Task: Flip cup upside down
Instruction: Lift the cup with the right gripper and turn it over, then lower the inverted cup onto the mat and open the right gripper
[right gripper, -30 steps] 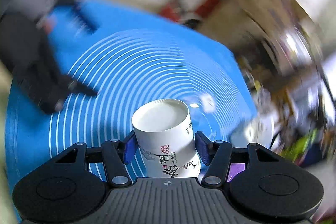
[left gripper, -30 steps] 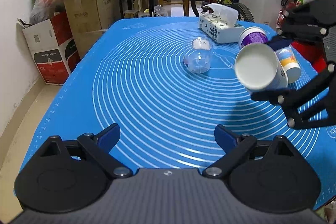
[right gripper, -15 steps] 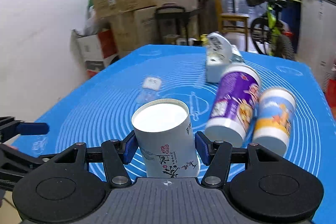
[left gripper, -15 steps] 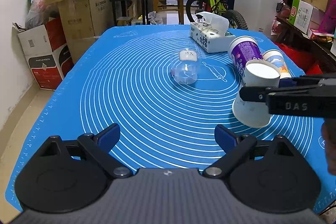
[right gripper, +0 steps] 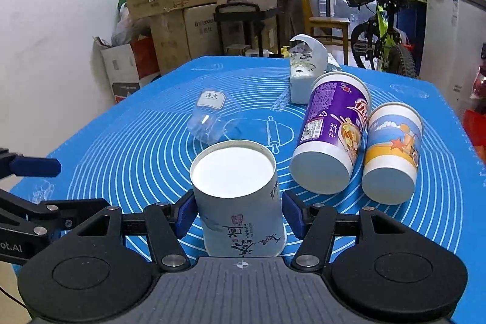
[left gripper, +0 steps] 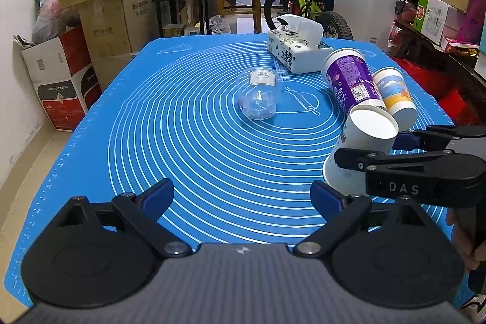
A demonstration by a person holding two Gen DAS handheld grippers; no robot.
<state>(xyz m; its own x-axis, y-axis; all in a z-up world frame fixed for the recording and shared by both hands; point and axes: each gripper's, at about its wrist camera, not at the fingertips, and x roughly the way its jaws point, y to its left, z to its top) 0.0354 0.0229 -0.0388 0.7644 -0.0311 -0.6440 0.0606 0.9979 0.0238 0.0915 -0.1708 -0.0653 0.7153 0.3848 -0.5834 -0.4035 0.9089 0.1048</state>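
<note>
My right gripper is shut on a white paper cup with black calligraphy. The cup is upside down, its flat base up, rim down near the blue mat. In the left wrist view the same cup shows at the right, slightly tilted, held by the right gripper; whether its rim touches the mat I cannot tell. My left gripper is open and empty over the mat's near edge.
A clear plastic cup lies on its side mid-mat. A purple cup and a blue-yellow cup stand base up just right of the held cup. A tissue box sits behind. Boxes, a bicycle and a fridge surround the table.
The right gripper has turned the white cup from sideways to base up and lowered it toward the mat. The left gripper stays open and has hardly moved.
</note>
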